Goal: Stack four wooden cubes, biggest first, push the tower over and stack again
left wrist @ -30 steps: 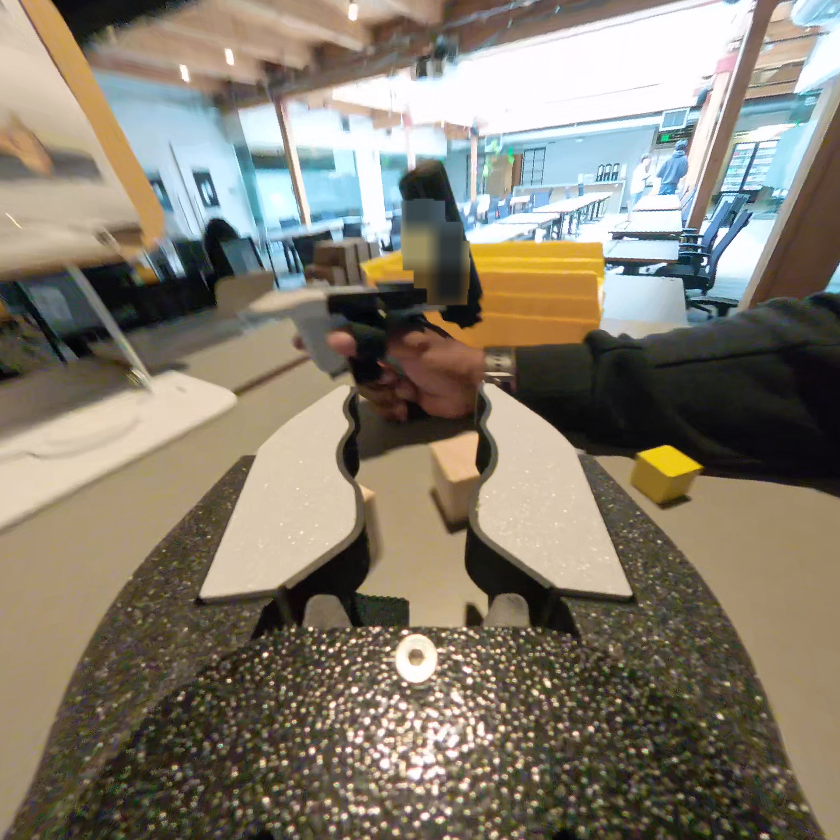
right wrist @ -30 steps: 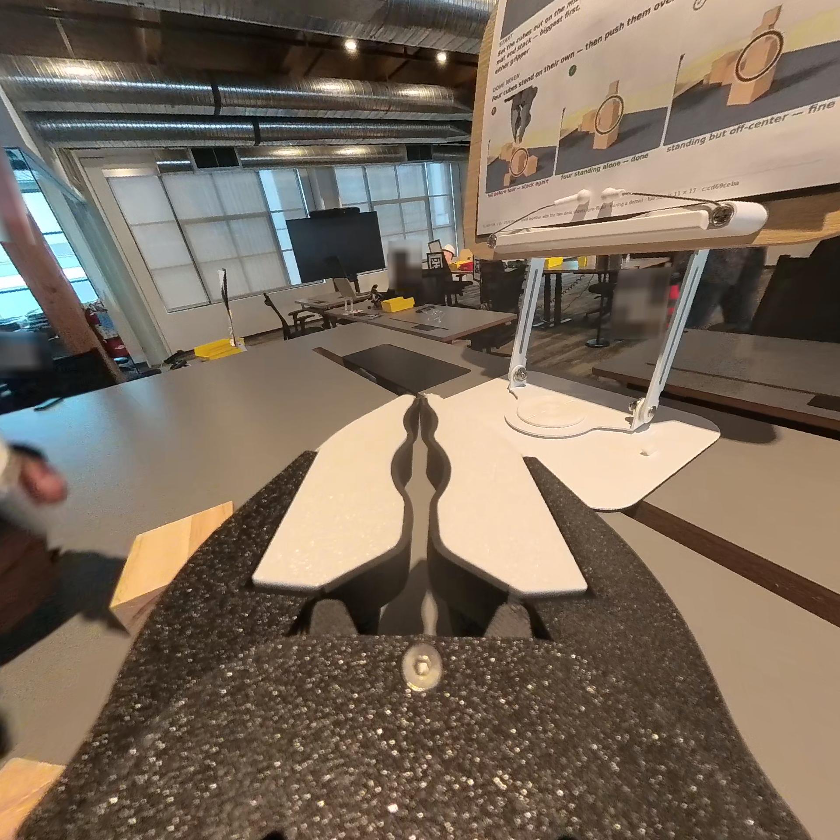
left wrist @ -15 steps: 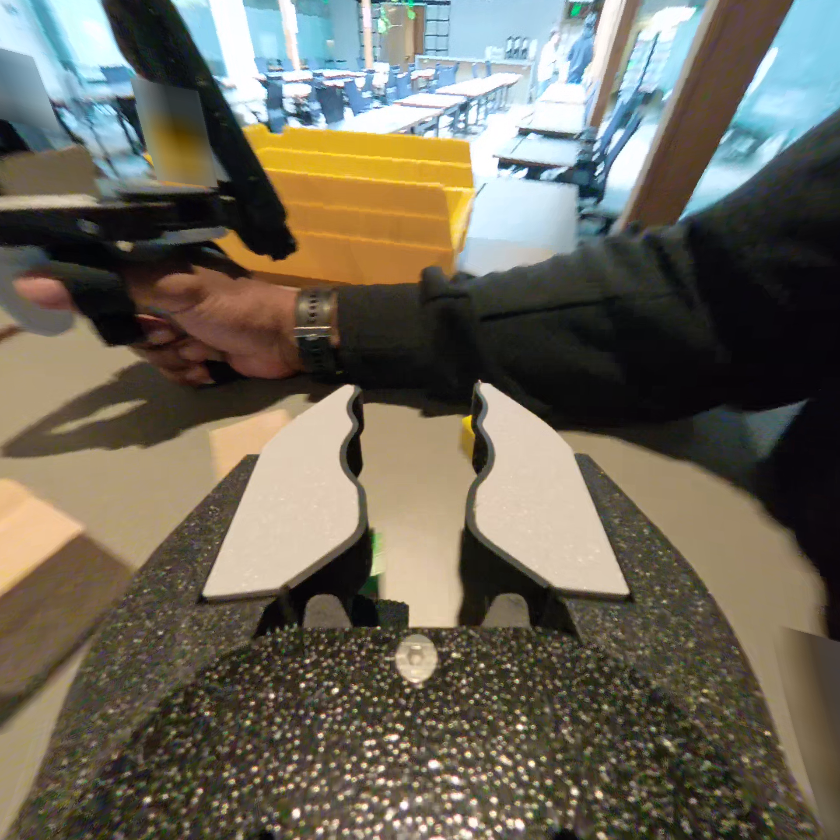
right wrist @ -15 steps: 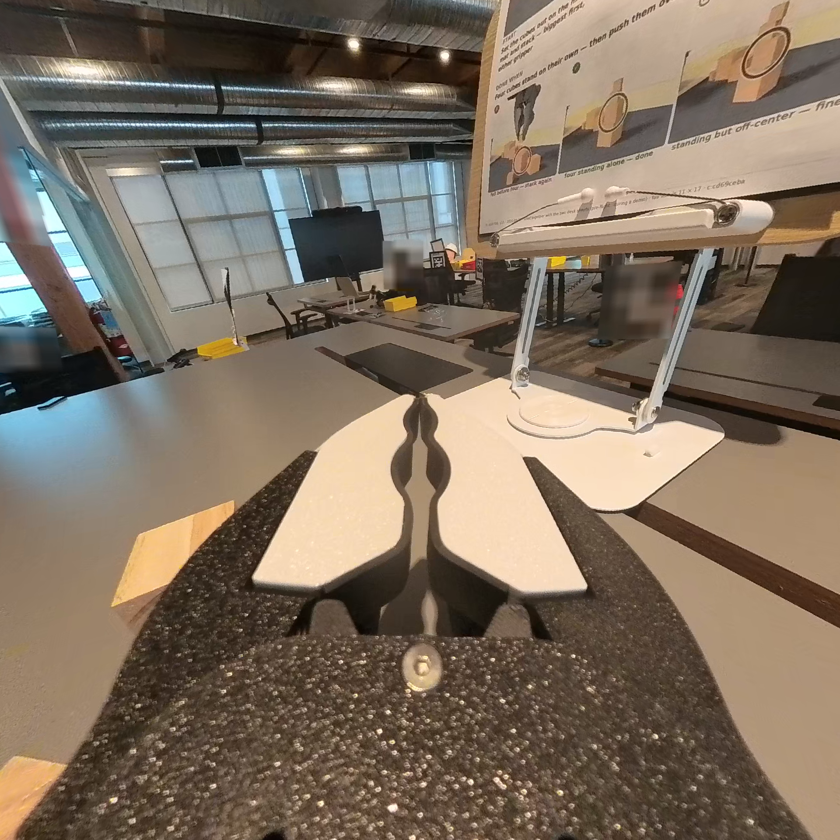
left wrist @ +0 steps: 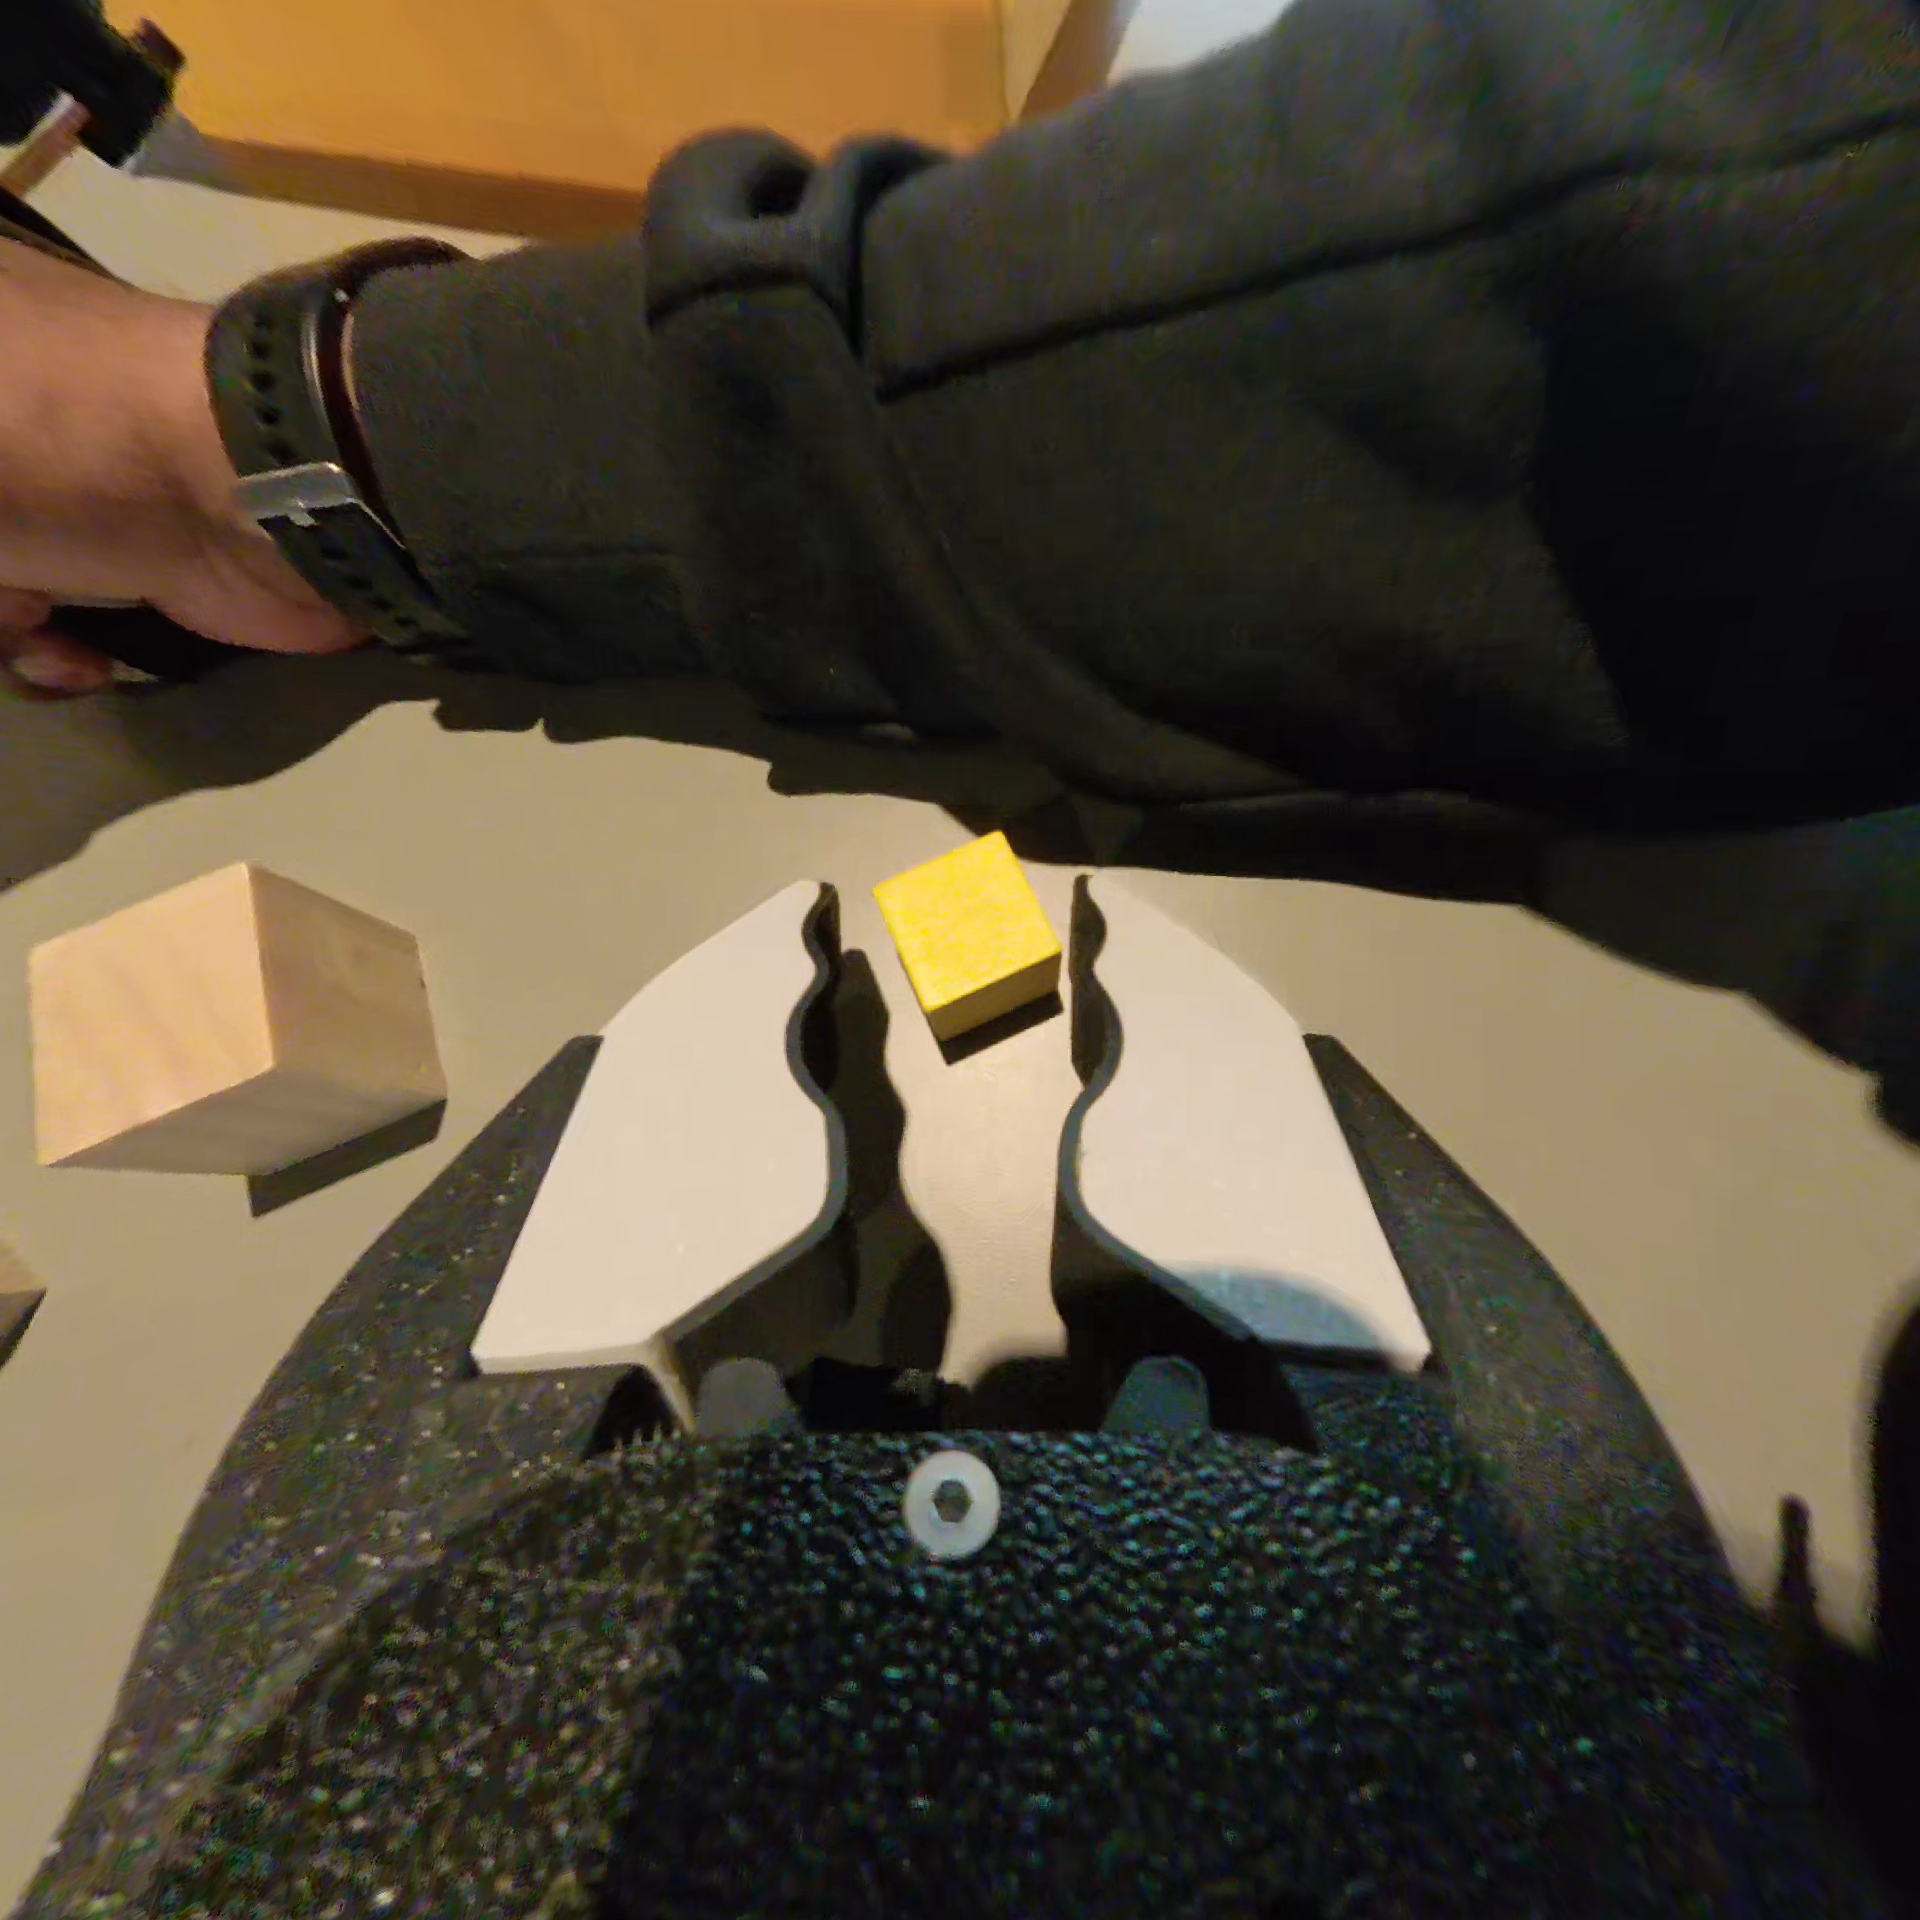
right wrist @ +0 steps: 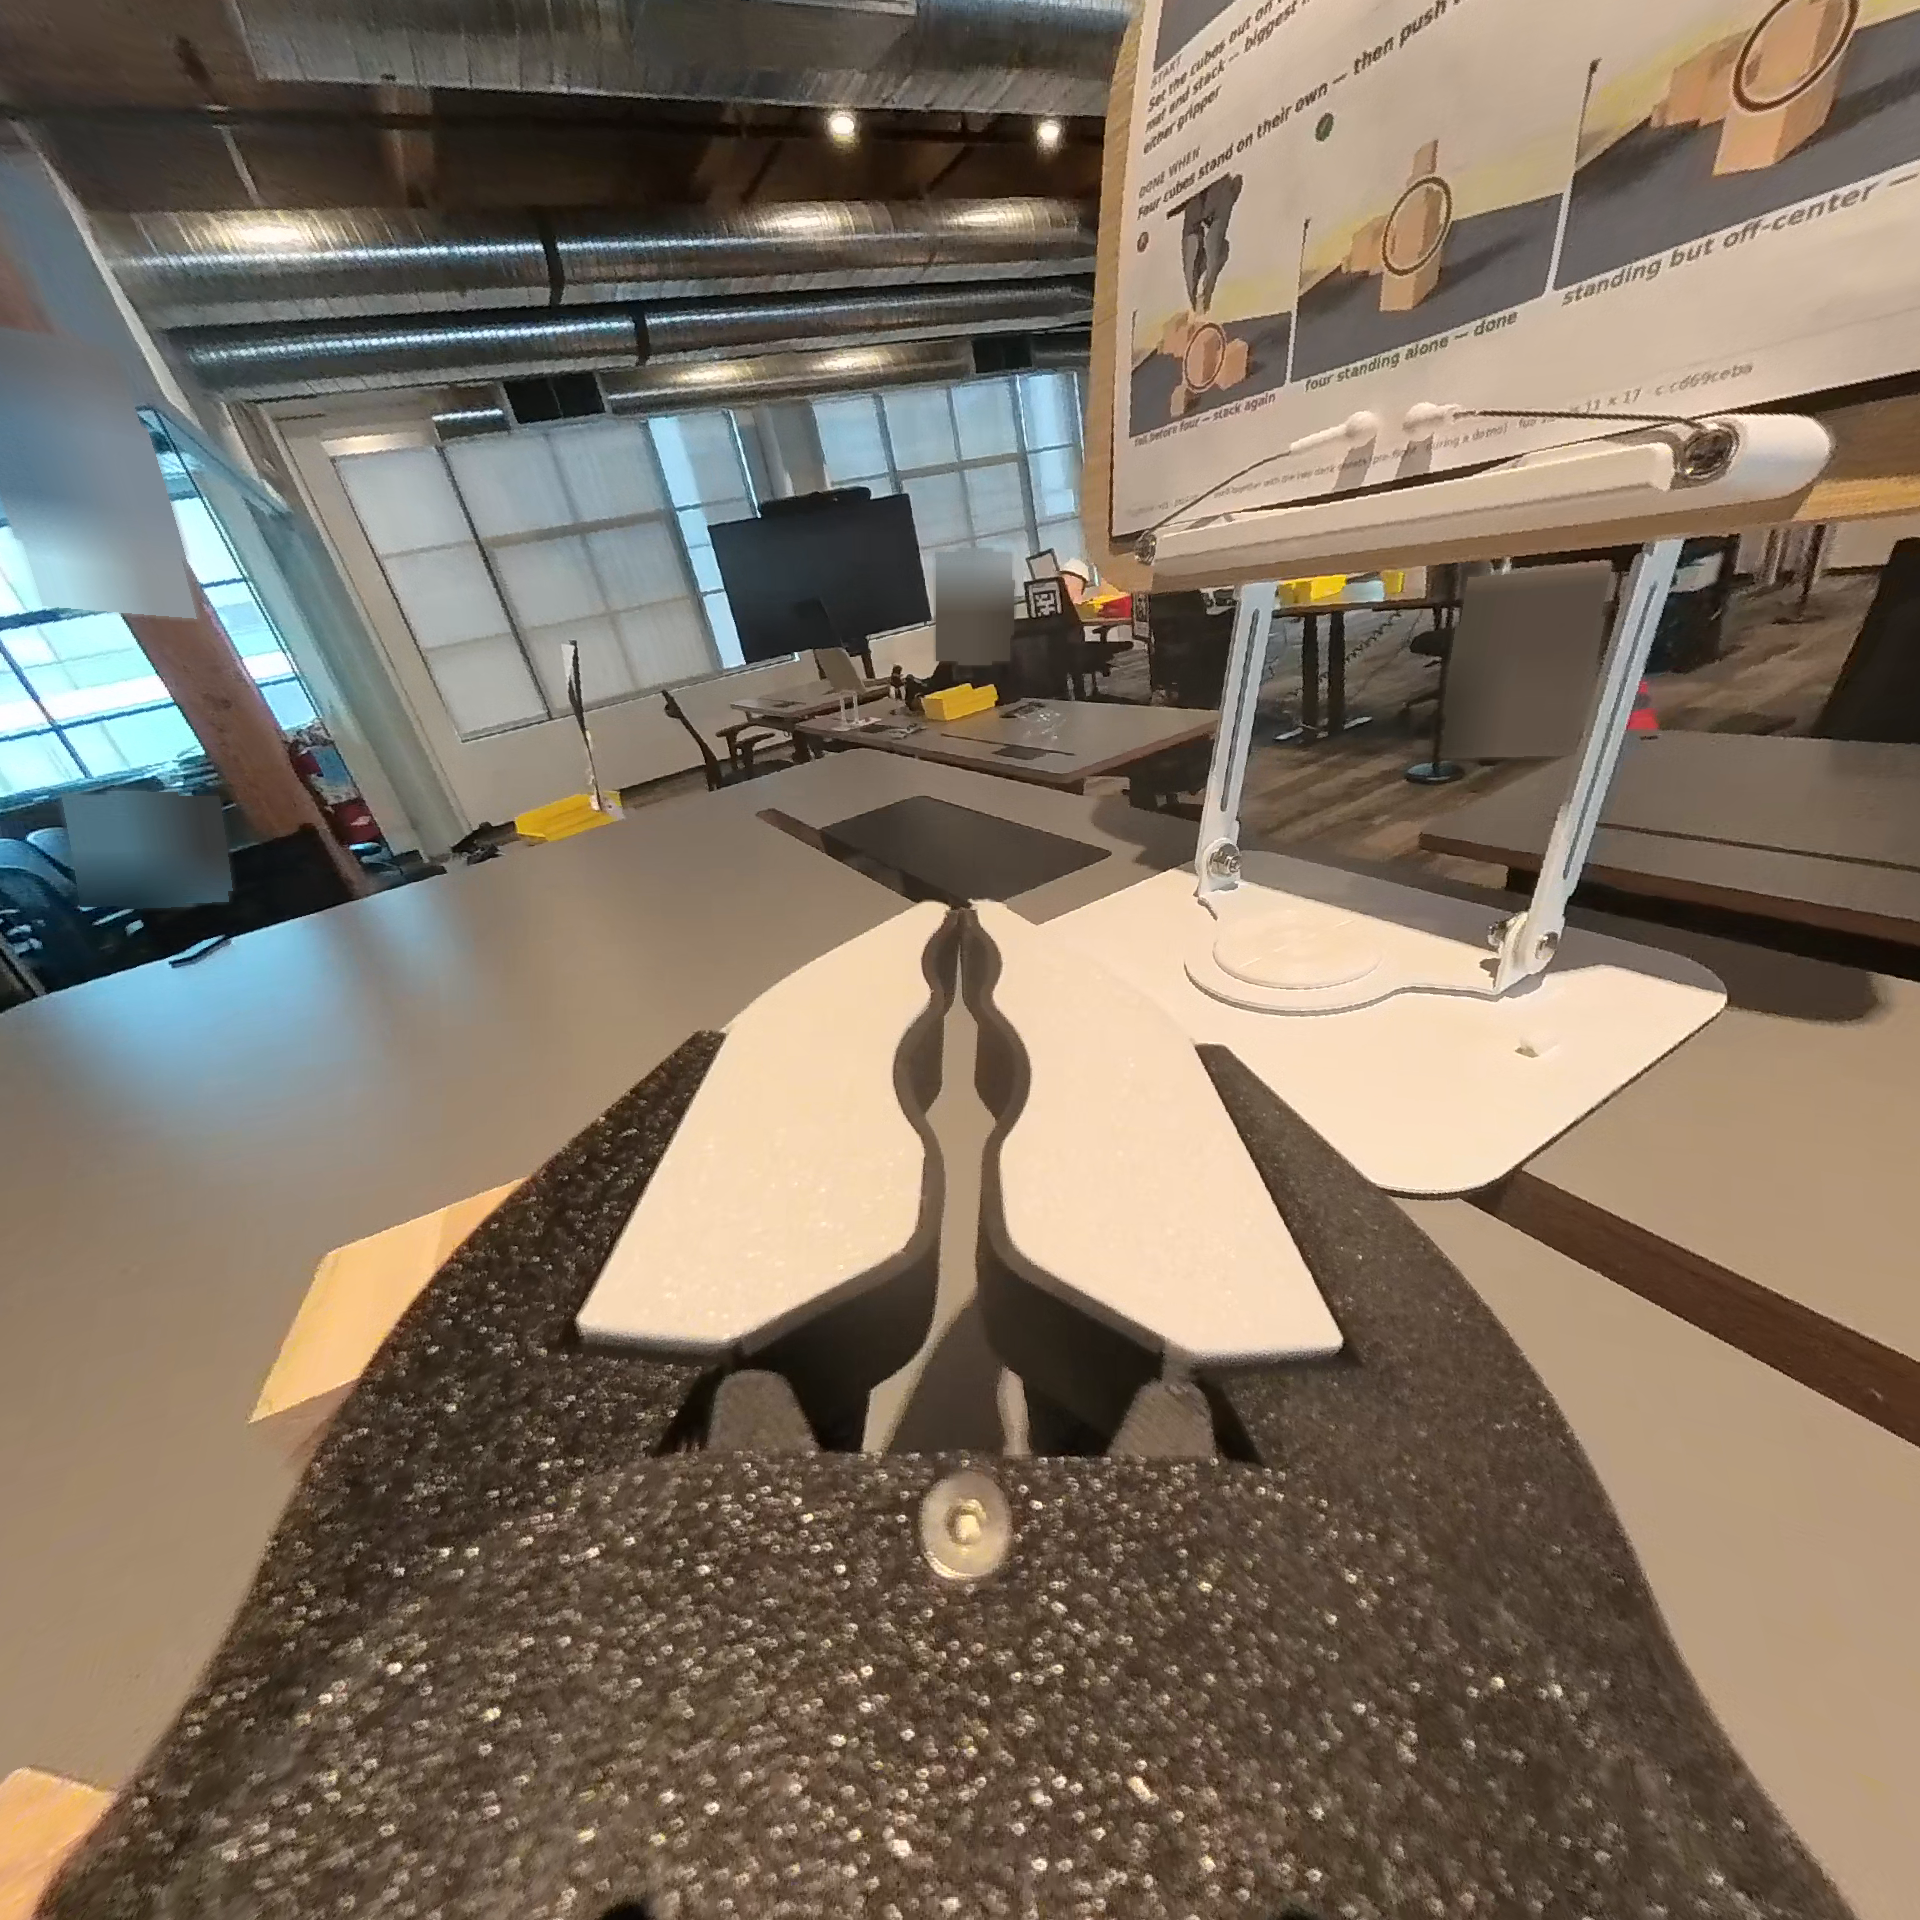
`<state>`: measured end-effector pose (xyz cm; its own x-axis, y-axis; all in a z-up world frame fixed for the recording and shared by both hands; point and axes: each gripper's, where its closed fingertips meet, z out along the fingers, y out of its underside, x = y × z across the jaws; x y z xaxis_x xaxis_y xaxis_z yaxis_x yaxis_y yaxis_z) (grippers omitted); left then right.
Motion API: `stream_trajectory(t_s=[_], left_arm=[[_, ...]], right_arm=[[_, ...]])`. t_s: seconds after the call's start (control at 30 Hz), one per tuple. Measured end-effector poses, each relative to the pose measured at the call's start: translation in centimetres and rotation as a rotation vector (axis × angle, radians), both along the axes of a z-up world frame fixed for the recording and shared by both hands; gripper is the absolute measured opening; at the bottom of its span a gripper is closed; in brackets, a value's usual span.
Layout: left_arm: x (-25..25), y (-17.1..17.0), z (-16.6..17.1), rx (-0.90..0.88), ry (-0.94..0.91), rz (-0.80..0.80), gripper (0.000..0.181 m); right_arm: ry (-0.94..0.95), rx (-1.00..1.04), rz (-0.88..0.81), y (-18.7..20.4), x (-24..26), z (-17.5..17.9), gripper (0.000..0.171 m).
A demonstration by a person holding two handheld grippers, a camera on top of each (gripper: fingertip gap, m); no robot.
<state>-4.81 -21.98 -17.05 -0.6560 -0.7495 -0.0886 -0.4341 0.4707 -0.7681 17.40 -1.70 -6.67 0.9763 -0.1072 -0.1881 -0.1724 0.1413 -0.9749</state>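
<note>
In the left wrist view my left gripper (left wrist: pixel 951 894) is open and tilted down at the grey table, and a small yellow cube (left wrist: pixel 966 933) lies on the table between its fingertips, apart from both. A pale wooden cube (left wrist: pixel 223 1023) lies to the left, and the corner of another (left wrist: pixel 12 1273) shows at the left edge. In the right wrist view my right gripper (right wrist: pixel 958 912) is shut and empty, held level above the table. A wooden cube (right wrist: pixel 358 1314) shows left of its body, and a corner of another (right wrist: pixel 42 1813) at the bottom left.
A person's dark sleeve (left wrist: pixel 1195 436) and hand with a wristwatch (left wrist: pixel 301 457) cross above the yellow cube. A yellow bin (left wrist: pixel 582 83) stands behind. A white stand (right wrist: pixel 1455 997) carrying an instruction sheet (right wrist: pixel 1507 208) stands at the right of the right gripper. Spacing between my two grippers at the tips: around 30 cm.
My left gripper has swung right and tipped down from the wooden cubes to the yellow cube, which now sits between its open fingertips. My right gripper has stayed shut and almost still.
</note>
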Motion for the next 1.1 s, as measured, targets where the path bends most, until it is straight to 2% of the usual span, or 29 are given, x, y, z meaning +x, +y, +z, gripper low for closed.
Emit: stream_trajectory(t_s=[0.1,0.23,0.4,0.67,0.8,1.0,1.1], left_arm=[[0.2,0.5,-0.3,0.054,-0.021,0.042,0.035],[0.4,1.4,-0.2,0.033,-0.010,0.109,0.028],[0.1,0.8,-0.5,-0.033,0.071,0.048,0.030],[0.0,0.5,-1.2,0.099,0.035,0.055,0.028],[-0.7,-0.1,0.4,-0.017,0.026,0.045,0.028],[2.7,6.4,4.9,-0.013,-0.068,0.191,0.028],[4.6,9.9,5.4,0.038,-0.032,0.241,0.028]], right_arm=[[-0.004,0.021,-0.001,-0.3,-0.1,0.2,0.000],[-0.010,0.054,-0.008,-0.7,-0.2,0.6,0.000],[0.014,0.065,0.009,-0.9,-0.4,0.7,0.000],[0.048,0.094,0.010,-1.6,-1.1,1.0,0.000],[0.086,0.124,0.008,-2.9,-1.2,1.7,0.000],[0.171,0.132,-0.046,-4.5,0.5,1.1,0.000],[0.183,0.145,-0.042,-4.6,0.6,1.2,0.000]])
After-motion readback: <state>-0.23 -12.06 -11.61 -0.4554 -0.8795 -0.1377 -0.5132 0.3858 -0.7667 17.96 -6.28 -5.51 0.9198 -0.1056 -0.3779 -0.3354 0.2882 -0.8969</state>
